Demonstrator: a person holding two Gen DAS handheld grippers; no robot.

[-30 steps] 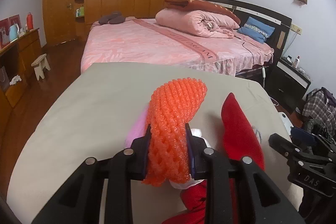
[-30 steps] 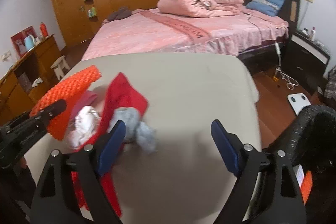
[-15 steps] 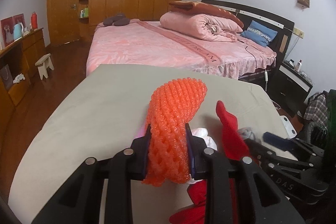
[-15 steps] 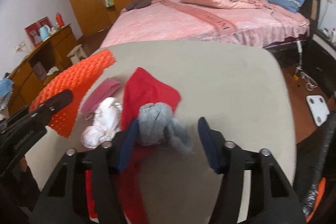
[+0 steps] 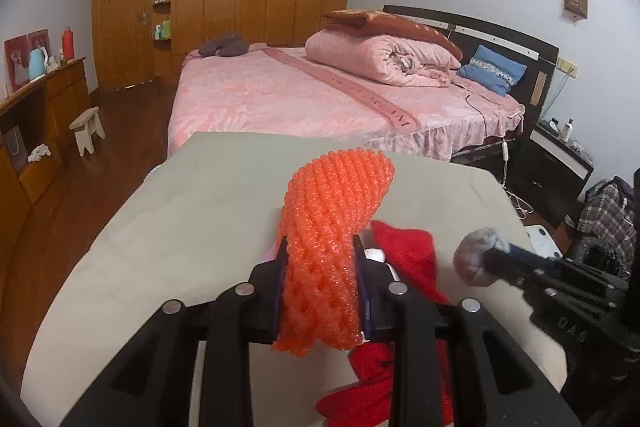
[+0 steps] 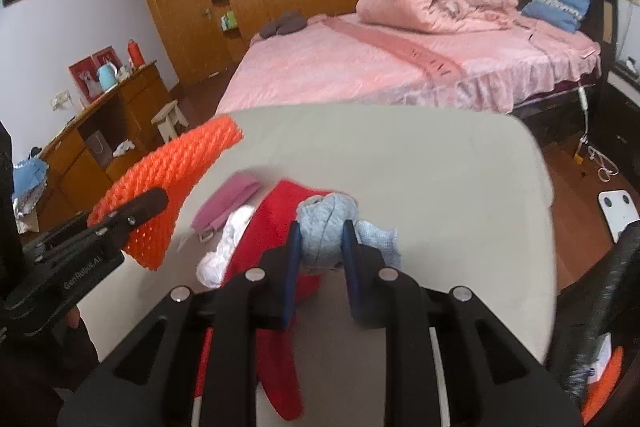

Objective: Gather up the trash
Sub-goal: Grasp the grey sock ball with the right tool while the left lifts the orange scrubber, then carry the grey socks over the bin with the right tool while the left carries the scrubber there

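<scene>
The left gripper (image 5: 320, 287) holds its jaws clamped on something between them; the right gripper (image 6: 320, 255), jaws just closing, pinches a wad.

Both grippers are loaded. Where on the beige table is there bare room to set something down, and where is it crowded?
Bare: the table's far half toward the pink bed and its right side, beyond the grey wad in the right gripper. Crowded: near left, where the red cloth, white wad and pink piece lie by the left gripper's orange foam net.
</scene>
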